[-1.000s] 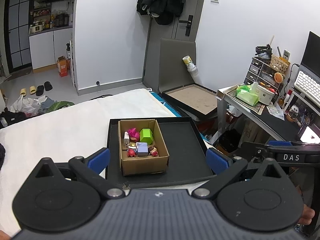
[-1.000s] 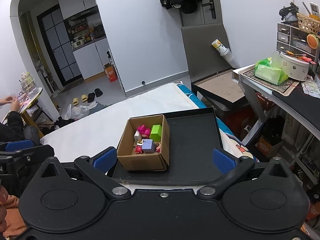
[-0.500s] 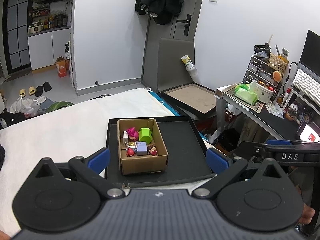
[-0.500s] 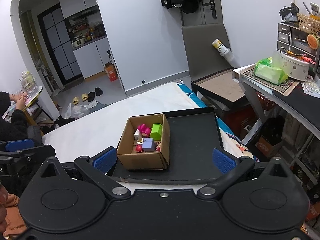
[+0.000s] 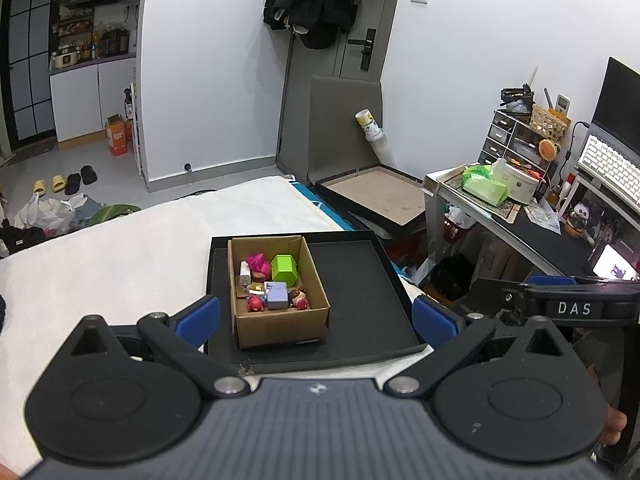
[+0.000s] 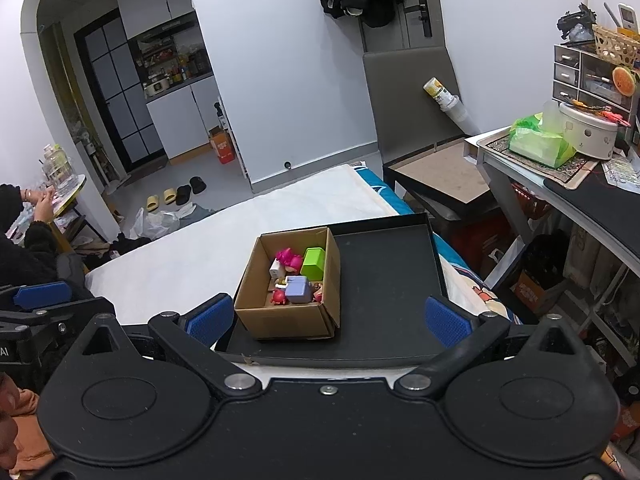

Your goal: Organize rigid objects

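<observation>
My left gripper (image 5: 316, 316) hangs low over the near edge of the bed, jaws spread wide and holding nothing, one blue pad (image 5: 199, 315) at nine o'clock and its twin at three. My right gripper (image 6: 326, 316) is the same story: jaws wide apart, empty, blue pads flanking the view. Just past the pads lies the black tray (image 5: 360, 280) on the white bed (image 5: 120, 256), its near rim right beneath me. In the tray's left half, at twelve o'clock from both grippers, sits the open cardboard box (image 5: 280, 320), well clear of my jaws. Inside it, nearest me, a small red figure (image 5: 255, 303), a lavender block (image 5: 277, 295) and a brown-and-red figure (image 5: 299, 299) crowd the front wall. Behind them, a white piece (image 5: 244, 280) stands at the left wall, a pink toy (image 5: 259, 266) sits beside it, and a green block (image 5: 285, 269) leans toward the right wall. The tray's right half is bare black. Farther off at two o'clock, a desk (image 5: 516, 220) carries a green tissue pack (image 5: 482, 188). In the right wrist view, a person's sleeve (image 6: 24, 240) shows at nine o'clock.
</observation>
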`<action>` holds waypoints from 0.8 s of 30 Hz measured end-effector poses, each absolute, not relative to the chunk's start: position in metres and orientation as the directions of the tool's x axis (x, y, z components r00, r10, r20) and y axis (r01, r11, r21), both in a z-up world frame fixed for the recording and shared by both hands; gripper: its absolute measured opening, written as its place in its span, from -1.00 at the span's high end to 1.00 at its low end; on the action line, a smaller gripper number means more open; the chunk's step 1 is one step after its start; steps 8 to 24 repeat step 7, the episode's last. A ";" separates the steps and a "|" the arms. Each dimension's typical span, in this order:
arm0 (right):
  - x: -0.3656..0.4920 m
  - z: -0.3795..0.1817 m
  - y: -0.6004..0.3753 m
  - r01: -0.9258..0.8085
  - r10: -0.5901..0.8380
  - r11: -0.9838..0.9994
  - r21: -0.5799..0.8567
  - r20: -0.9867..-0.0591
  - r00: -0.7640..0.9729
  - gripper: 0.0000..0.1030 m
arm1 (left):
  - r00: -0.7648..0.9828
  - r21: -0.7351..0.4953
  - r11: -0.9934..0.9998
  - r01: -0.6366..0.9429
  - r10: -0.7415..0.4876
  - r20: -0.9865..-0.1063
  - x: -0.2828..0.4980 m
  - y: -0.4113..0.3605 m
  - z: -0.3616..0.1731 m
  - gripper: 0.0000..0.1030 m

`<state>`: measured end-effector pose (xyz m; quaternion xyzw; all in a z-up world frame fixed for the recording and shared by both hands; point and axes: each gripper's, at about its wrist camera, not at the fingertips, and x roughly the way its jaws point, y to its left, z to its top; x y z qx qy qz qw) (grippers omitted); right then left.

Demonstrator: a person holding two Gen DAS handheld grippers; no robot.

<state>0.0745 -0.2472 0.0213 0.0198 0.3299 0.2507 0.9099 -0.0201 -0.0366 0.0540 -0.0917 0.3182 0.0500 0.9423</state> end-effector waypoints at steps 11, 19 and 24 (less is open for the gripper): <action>0.074 0.021 -0.247 -0.441 0.466 0.875 0.199 -0.592 0.657 -1.00 | 0.791 -0.142 0.979 -0.145 0.029 -0.611 -0.021 -0.036 0.052 -0.98; 0.074 0.021 -0.247 -0.441 0.466 0.875 0.199 -0.592 0.657 -1.00 | 0.791 -0.142 0.979 -0.145 0.029 -0.611 -0.021 -0.036 0.052 -0.98; 0.074 0.021 -0.247 -0.441 0.466 0.875 0.199 -0.592 0.657 -1.00 | 0.791 -0.142 0.979 -0.145 0.029 -0.611 -0.021 -0.036 0.052 -0.98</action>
